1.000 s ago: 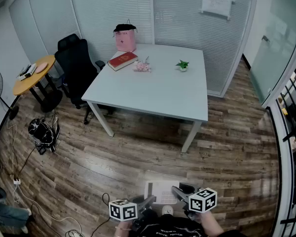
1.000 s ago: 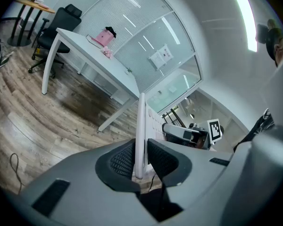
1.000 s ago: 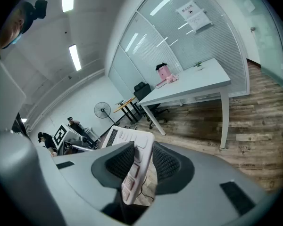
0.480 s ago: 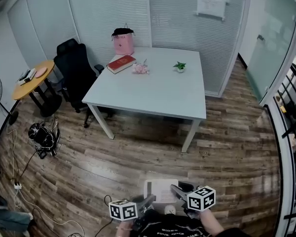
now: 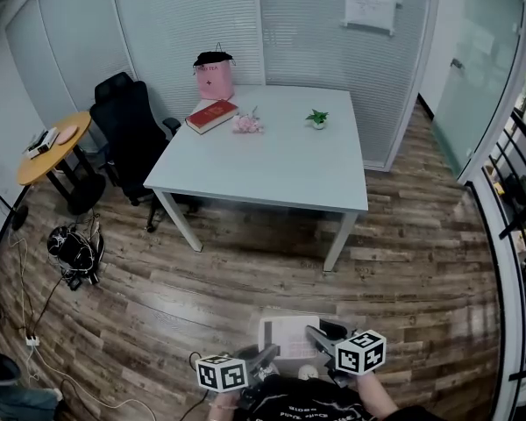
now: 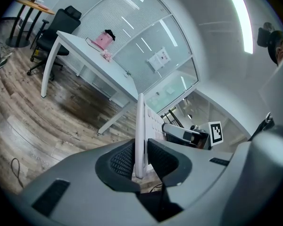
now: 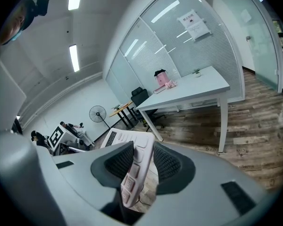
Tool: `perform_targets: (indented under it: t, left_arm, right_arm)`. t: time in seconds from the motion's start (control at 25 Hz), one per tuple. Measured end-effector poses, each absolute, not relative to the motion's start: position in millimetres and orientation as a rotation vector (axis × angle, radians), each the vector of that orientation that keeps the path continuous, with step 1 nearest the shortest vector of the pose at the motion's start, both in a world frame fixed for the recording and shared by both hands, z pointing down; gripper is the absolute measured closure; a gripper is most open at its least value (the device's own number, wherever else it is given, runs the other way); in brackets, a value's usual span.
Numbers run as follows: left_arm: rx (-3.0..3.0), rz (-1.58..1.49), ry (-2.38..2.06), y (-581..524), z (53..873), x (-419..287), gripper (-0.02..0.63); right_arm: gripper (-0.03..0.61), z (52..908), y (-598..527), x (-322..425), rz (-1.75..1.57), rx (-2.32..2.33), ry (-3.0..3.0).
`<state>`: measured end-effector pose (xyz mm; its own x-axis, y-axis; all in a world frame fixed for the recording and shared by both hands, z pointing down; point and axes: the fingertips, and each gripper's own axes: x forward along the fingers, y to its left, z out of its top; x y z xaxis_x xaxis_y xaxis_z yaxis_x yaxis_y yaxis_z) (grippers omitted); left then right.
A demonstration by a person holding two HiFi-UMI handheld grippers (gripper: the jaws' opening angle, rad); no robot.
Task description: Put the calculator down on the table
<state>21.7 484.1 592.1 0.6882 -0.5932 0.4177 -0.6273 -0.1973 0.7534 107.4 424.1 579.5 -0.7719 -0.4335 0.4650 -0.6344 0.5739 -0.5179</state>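
Note:
A white calculator [image 5: 288,336] hangs flat over the wood floor at the bottom of the head view, carried between both grippers. My left gripper [image 5: 265,358] pinches its left edge; in the left gripper view the calculator [image 6: 140,121] stands edge-on between the dark pads of the left gripper [image 6: 140,149]. My right gripper [image 5: 318,338] holds the right edge. Its jaws are opening slightly, and the keyed face of the calculator [image 7: 126,138] still lies between the pads of the right gripper [image 7: 142,157]. The white table [image 5: 272,165] stands farther ahead, well apart from both.
On the table's far side sit a pink bag [image 5: 213,79], a red book [image 5: 211,116], a pink bundle [image 5: 247,124] and a small plant [image 5: 317,118]. A black office chair [image 5: 127,134] and a round wooden table [image 5: 44,146] stand left. A dark bag [image 5: 70,248] and cables lie on the floor.
The head view has shifted slightly and the room sits a little differently in frame. Both grippers keep hold of the calculator at the bottom of the view.

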Motion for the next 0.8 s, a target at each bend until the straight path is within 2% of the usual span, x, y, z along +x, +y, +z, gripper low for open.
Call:
perform_targets:
  t: [0.8]
  left_arm:
    - [1.875,0.067,-0.951,433,604,-24,0.526]
  right_arm:
    - [0.445,594,374,62,1.087,0.922,-2.510]
